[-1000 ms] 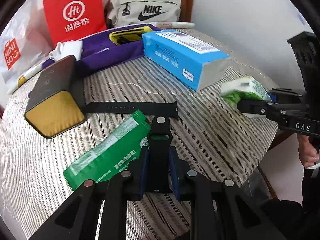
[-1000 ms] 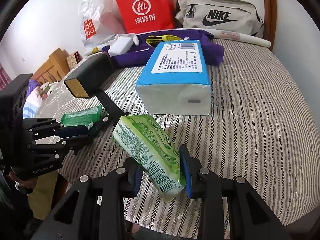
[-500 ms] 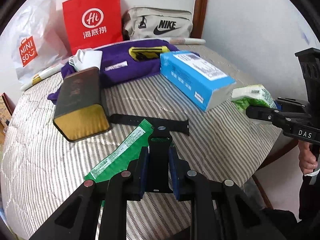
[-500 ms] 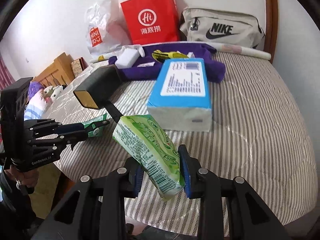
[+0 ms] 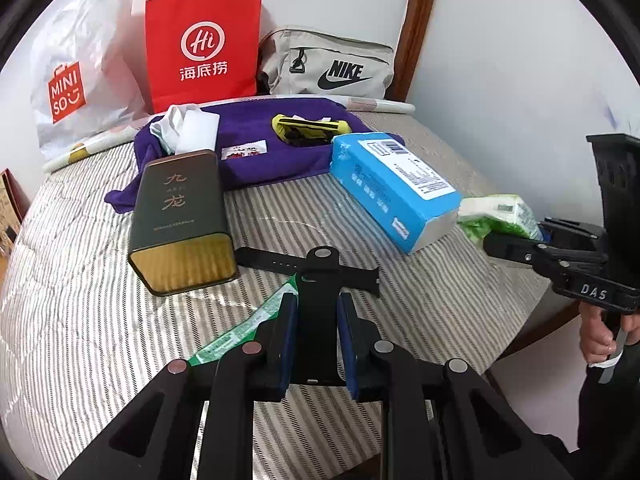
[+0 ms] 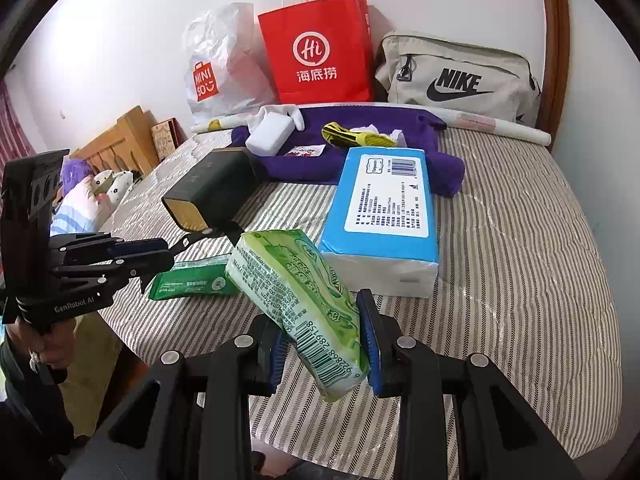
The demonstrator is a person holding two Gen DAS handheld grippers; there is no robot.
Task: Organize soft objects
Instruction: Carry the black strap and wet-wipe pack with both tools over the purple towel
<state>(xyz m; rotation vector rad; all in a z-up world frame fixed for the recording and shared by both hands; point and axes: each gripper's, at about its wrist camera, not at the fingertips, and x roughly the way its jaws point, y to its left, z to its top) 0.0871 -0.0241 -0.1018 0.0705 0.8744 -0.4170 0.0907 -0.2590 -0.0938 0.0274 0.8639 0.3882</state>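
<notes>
In the right gripper [image 6: 324, 344], the green tissue pack [image 6: 296, 300] slants lengthwise.

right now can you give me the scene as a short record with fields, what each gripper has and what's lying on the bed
left gripper: shut on black rubber watch strap, lifted off the bed
right gripper: shut on light green soft tissue pack, tilted
surface: striped quilted bed cover
middle of bed: blue and white tissue brick; dark rectangular tin with gold end, on its side
near edge: flat green sachet
far side: purple towel
by the wall: red paper bag; beige Nike pouch
</notes>
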